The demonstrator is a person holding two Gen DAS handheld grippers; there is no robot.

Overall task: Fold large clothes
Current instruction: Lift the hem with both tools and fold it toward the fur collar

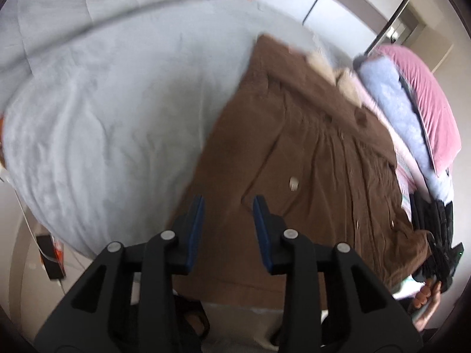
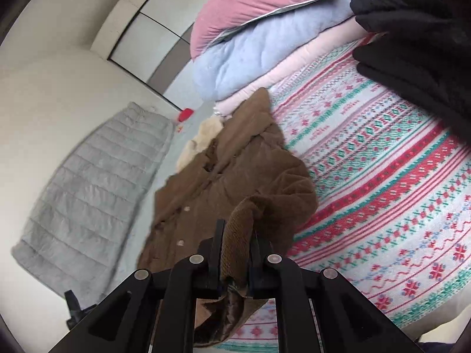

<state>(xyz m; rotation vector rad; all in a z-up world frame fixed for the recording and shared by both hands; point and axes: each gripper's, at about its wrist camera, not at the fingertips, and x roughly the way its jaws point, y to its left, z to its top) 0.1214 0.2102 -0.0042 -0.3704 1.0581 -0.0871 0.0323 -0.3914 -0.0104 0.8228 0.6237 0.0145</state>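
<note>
Bed (image 1: 88, 111) bears the brown coat (image 1: 309, 161) mostly unfolded; right gripper (image 2: 235, 235) fingers pinch its cuff (image 2: 240, 229), left gripper (image 1: 229, 206) fingers wide, empty.

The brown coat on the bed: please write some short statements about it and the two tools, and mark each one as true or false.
1. The right tool is shut on a fold of the brown coat. True.
2. The left tool grips the coat's hem. False: its jaws stand open above the coat and hold nothing.
3. The coat has pale fur trim at its collar. True.
4. The coat lies on a bare wooden floor. False: it lies on the bed, partly on a light grey bedspread.
5. A pink pillow sits on top of a light blue one. True.
</note>
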